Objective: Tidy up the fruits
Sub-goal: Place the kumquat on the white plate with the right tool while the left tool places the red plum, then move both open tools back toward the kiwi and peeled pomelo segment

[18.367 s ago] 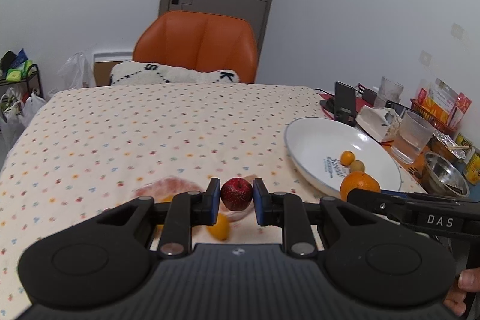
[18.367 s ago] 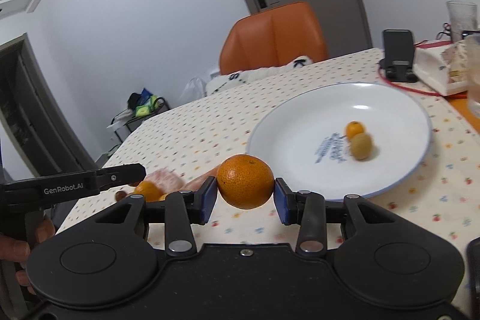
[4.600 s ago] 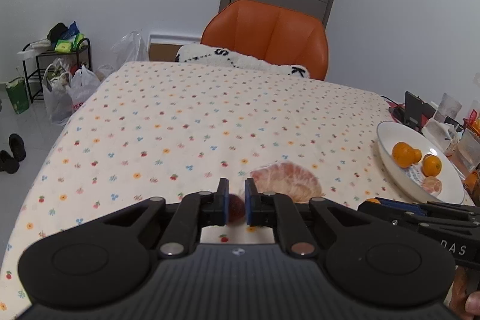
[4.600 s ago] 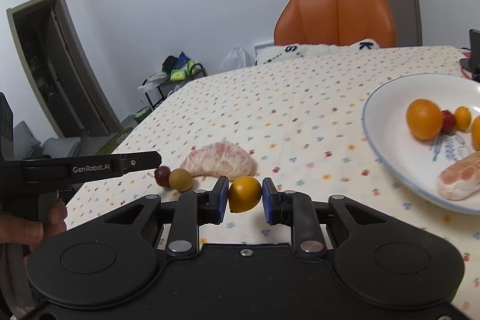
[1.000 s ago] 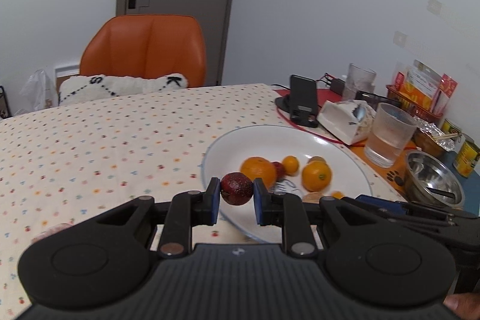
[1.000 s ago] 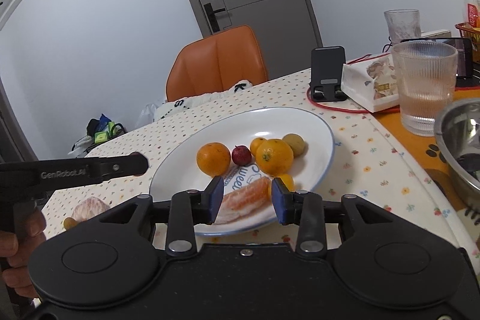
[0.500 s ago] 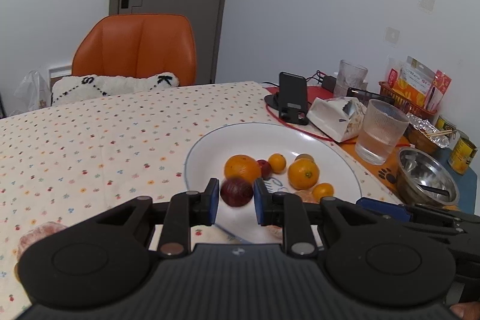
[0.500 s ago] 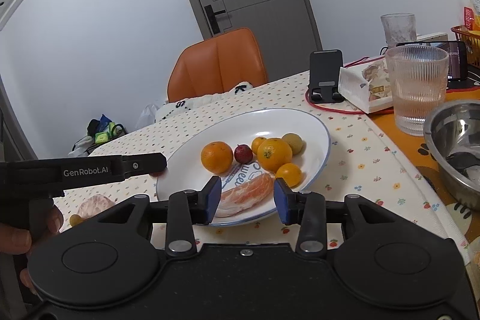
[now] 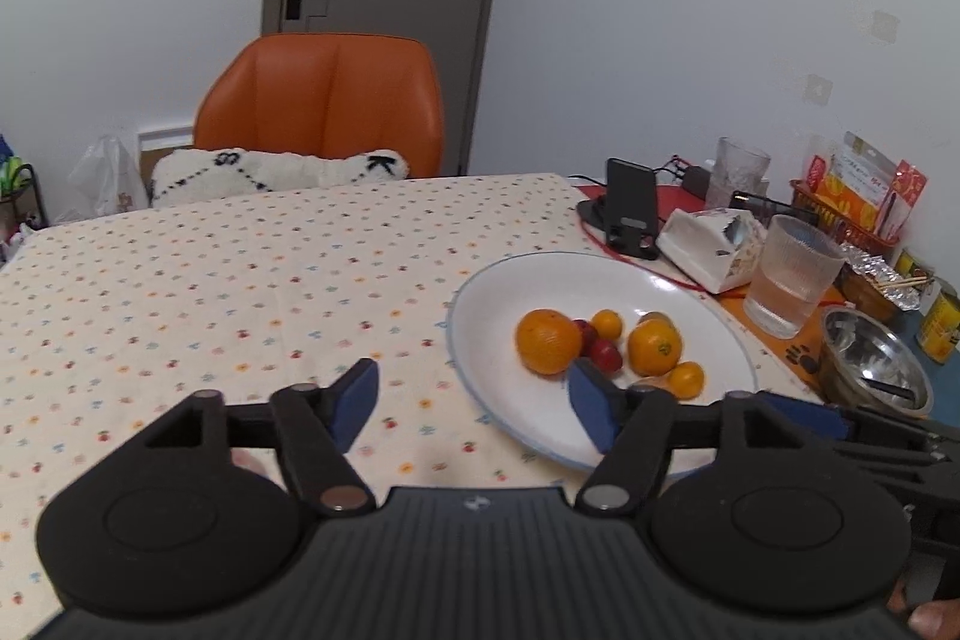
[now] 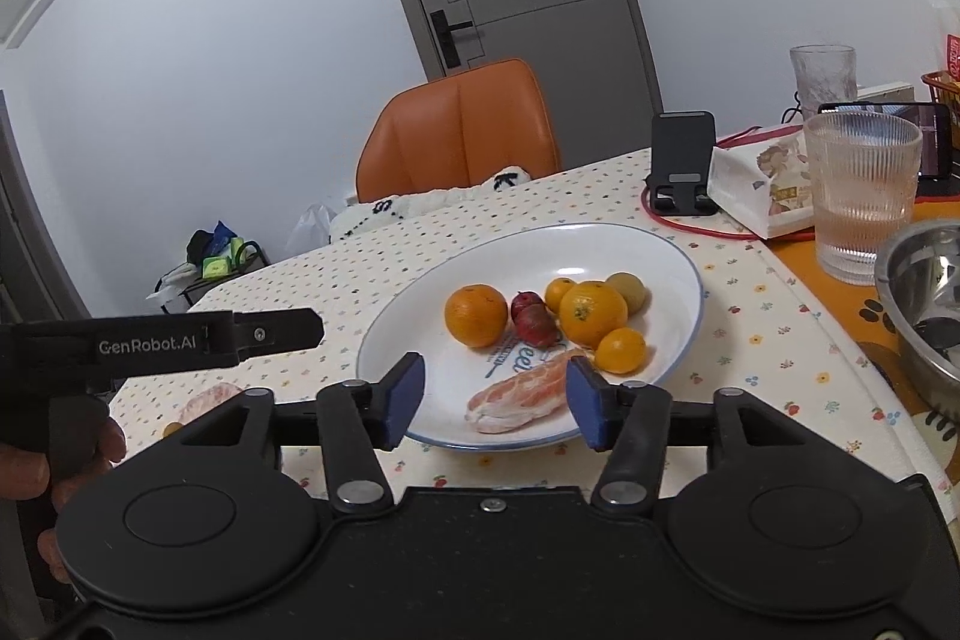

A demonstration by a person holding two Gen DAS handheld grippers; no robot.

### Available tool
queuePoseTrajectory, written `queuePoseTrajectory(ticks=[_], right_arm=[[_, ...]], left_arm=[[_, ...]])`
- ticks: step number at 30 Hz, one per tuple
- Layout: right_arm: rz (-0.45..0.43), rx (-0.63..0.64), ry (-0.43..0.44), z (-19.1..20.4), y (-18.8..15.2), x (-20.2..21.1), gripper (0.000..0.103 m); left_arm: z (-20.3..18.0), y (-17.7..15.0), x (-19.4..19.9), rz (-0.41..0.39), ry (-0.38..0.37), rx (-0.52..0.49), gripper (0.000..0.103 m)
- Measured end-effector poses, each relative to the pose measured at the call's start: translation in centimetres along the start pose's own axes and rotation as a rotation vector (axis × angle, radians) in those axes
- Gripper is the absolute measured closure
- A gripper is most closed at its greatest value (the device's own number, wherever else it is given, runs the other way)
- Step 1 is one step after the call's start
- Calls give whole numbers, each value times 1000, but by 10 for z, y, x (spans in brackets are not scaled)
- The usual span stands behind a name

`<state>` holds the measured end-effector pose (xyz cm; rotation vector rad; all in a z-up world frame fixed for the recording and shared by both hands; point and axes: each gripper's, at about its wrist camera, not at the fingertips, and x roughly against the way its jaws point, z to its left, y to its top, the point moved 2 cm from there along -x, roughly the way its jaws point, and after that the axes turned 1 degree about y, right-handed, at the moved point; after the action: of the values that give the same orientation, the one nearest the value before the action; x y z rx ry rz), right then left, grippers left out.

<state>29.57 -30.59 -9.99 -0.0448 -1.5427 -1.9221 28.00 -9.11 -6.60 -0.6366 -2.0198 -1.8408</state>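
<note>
A white plate (image 10: pixel 672 256) on the dotted tablecloth holds two oranges (image 10: pixel 476 314), two dark red fruits (image 10: pixel 536 325), small yellow-orange fruits (image 10: pixel 621 349), a greenish fruit (image 10: pixel 626 291) and a peeled pomelo segment (image 10: pixel 522 397). My left gripper (image 9: pixel 474 406) stands open and empty, low over the plate's (image 9: pixel 480 292) left edge, with the red fruit (image 9: pixel 603 355) lying beyond its right finger. My right gripper (image 10: pixel 494 400) is open and empty at the plate's near rim, above the pomelo segment. Another pomelo piece (image 10: pixel 213 397) and a small fruit (image 10: pixel 173 427) lie on the cloth at the left.
Right of the plate stand a ribbed glass of water (image 10: pixel 861 196), a steel bowl (image 10: pixel 924 292), a tissue box (image 10: pixel 762 190) and a phone stand (image 10: pixel 684 160) with a red cable. An orange chair (image 9: pixel 318 100) is at the far side. A hand (image 10: pixel 36 466) holds the left gripper.
My left gripper has opened wide and let the dark red fruit go onto the plate, beside the other red one. The right gripper's fingers have spread a little wider.
</note>
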Motion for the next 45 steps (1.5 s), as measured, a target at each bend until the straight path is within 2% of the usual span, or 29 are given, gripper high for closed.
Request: queuePoseTrajectory(ticks=[3, 11, 26, 45], right_arm=[[0, 4, 4, 5, 0, 1, 39], [-33, 18, 11, 20, 3, 5, 0], [-12, 40, 42, 50, -2, -4, 0], [48, 73, 162, 91, -15, -26, 0]], left_arm=[[7, -2, 6, -3, 26, -8, 25], [27, -5, 20, 0, 61, 7, 15], [73, -21, 46, 13, 132, 63, 11], [124, -48, 67, 40, 194, 133, 11]])
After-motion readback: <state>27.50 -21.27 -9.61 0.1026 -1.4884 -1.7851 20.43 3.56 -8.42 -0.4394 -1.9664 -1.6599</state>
